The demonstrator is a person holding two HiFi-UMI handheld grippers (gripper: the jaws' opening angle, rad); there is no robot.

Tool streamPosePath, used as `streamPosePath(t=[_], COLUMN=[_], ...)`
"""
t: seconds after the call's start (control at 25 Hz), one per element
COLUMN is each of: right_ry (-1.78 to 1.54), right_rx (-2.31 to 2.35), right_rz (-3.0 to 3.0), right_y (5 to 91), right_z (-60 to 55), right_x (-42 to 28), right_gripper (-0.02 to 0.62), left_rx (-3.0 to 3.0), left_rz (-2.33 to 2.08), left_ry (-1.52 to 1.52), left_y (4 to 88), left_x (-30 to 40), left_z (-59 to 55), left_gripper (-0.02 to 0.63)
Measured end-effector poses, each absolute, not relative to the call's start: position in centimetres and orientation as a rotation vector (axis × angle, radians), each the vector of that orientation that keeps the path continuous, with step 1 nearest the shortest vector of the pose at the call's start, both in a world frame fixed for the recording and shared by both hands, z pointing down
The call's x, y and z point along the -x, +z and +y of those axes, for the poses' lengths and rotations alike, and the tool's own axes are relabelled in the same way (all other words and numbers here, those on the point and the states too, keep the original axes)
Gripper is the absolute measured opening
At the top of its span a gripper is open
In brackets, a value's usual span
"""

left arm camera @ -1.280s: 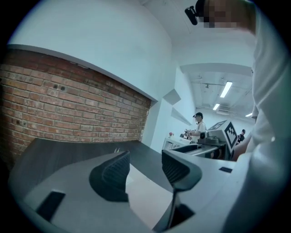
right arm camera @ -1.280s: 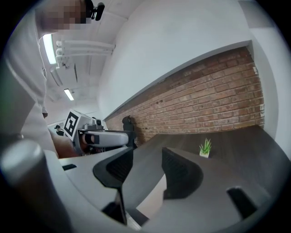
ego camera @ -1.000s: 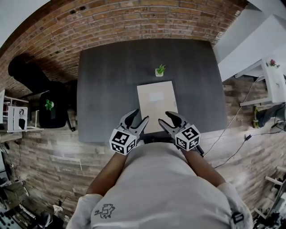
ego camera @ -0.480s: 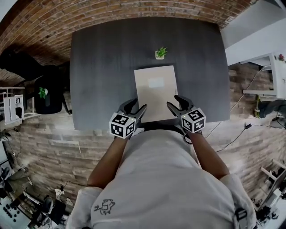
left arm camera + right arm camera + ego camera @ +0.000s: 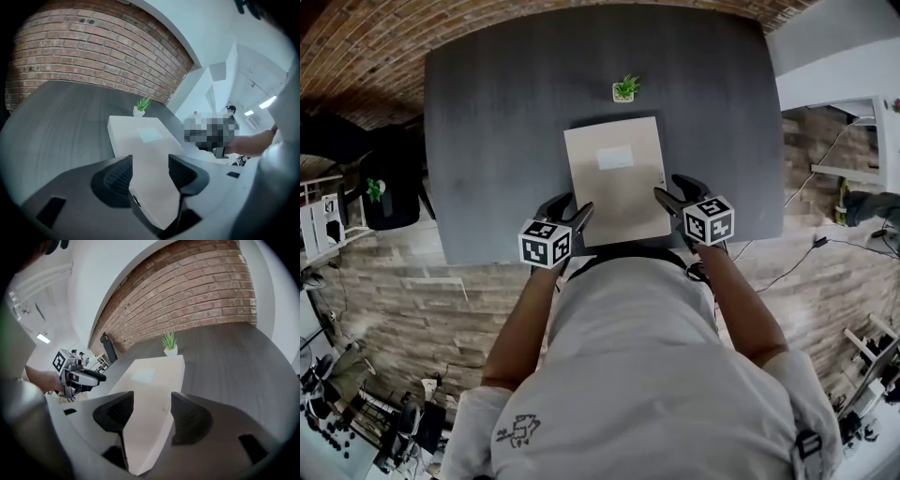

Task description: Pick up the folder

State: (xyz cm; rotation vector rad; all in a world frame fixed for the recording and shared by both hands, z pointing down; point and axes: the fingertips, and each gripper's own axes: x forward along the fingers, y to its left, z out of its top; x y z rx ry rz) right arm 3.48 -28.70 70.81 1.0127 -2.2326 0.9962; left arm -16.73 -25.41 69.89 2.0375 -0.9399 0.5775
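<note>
My left claw (image 5: 572, 206) and right claw (image 5: 671, 187) have just been opening wide, pads clear, each astride a near corner of the folder (image 5: 614, 183) by the table (image 5: 487, 141) front edge, with bare top flanking both

A beige rectangular paper folder (image 5: 614, 192) lies flat on a dark grey wooden table (image 5: 487, 141), in the middle of its near half, with the near edge close to the table's near edge. Behind the folder, a little apart from its far edge, stands a small green plant in a white pot (image 5: 624, 89). A red brick wall (image 5: 384, 42) runs behind the table.

The left gripper (image 5: 572, 208) is at the folder's near left corner and the right gripper (image 5: 673, 190) at its near right corner. The jaws of both have just been opening, and each pair stands apart with a folder corner between the pads.
</note>
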Motion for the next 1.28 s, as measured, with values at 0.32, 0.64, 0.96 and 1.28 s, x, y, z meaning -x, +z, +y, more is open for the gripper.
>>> streamPosePath(t=[0.32, 0.64, 0.96, 1.28], right_ry=[1.174, 1.318, 1.383, 1.412], right_rx=[-0.972, -0.888, -0.817, -0.808], right_rz=[-2.167, -2.134, -2.138, -2.158], right_y=[74.2, 76.5, 77.3, 77.5], right_z=[-29.0, -29.0, -28.8, -28.8], right_x=[-4.2, -3.4, -2.9, -2.4], right_gripper=[0.262, 0.267, 0.26, 0.244], left_rx=[-1.844, -1.792, -1.722, -1.737], left_rz=[-0.946, -0.911, -0.859, -0.861], left_ry=[0.544, 0.514, 0.396, 0.391], left_y=[74.4, 76.4, 77.8, 78.0], left_x=[17.6, 17.9, 17.1, 17.5], left_z=[-25.9, -26.2, -25.7, -25.8], left_gripper=[0.264, 0.274, 0.274, 0.273])
